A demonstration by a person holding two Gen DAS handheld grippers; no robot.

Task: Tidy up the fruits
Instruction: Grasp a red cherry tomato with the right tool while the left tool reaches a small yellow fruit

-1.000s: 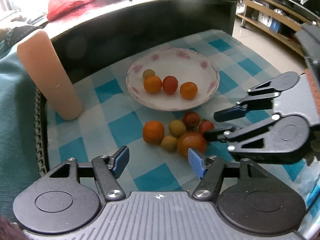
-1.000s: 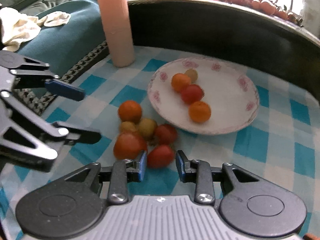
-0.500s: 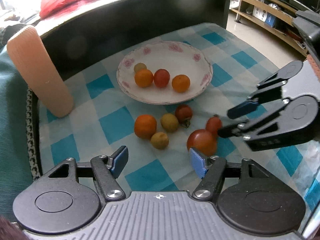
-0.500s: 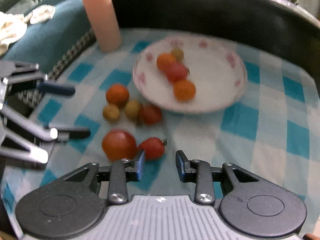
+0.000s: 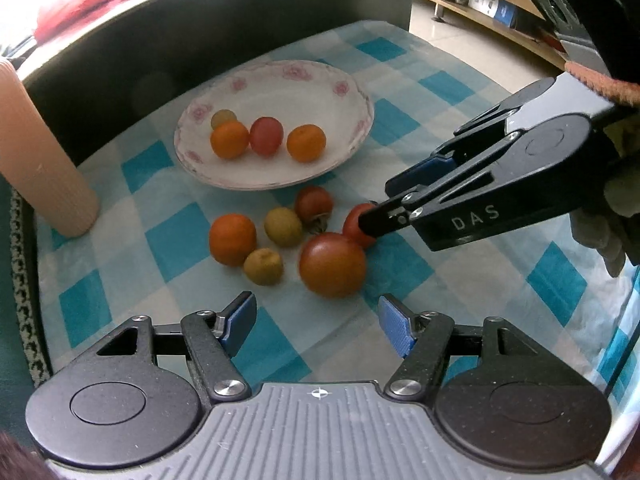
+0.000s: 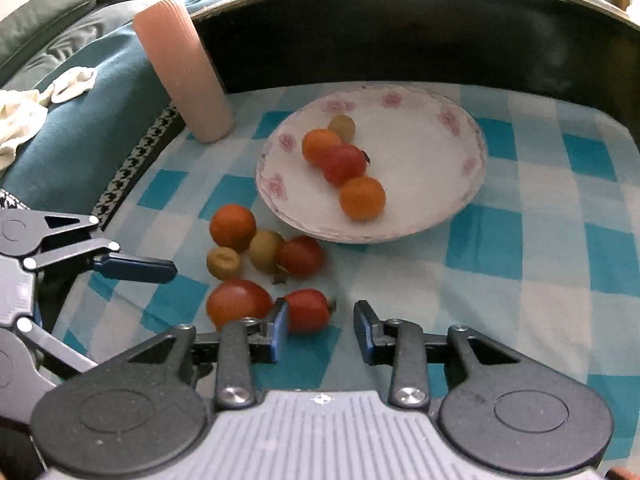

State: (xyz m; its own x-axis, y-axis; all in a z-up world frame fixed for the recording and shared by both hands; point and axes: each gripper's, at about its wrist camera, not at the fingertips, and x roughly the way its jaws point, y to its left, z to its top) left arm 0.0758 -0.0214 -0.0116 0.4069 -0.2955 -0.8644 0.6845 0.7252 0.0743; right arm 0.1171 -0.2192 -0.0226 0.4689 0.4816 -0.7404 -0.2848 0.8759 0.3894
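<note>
Two tools are over the checked blue-and-white surface (image 6: 520, 248) right now. The right tool (image 6: 318, 322) sits low with its jaws spread moderately wide, gripping nothing. A small red tomato (image 6: 308, 310) lies just ahead of it, right against the inside of its left finger and not between the pads; from the left wrist view that finger's tip covers part of the same tomato (image 5: 356, 222). The bigger red-orange tomato (image 6: 238, 304) lies just to the left of that finger, outside the jaws.

The left tool (image 5: 316, 318) hangs wide open and empty, the big tomato (image 5: 332, 264) just ahead of its gap. Further ahead of it, loose on the cloth: an orange fruit (image 5: 233, 239) to the left, two yellow-green ones (image 5: 264, 266) (image 5: 283, 227) close together, and a dark red tomato (image 5: 314, 204) nearest the plate.

The floral-rimmed plate (image 5: 344, 96) sits beyond that cluster, well ahead of both tools. It holds four fruits in a loose row: a small yellowish one (image 5: 223, 118) at the back left, an orange one (image 5: 229, 139), a red one (image 5: 266, 136) and another orange one (image 5: 306, 143).

Far ahead to the left of the left tool, a ribbed pink cylinder (image 5: 40, 152) stands upright on the cloth's edge. Behind the plate runs a dark curved wall (image 6: 400, 40).
</note>
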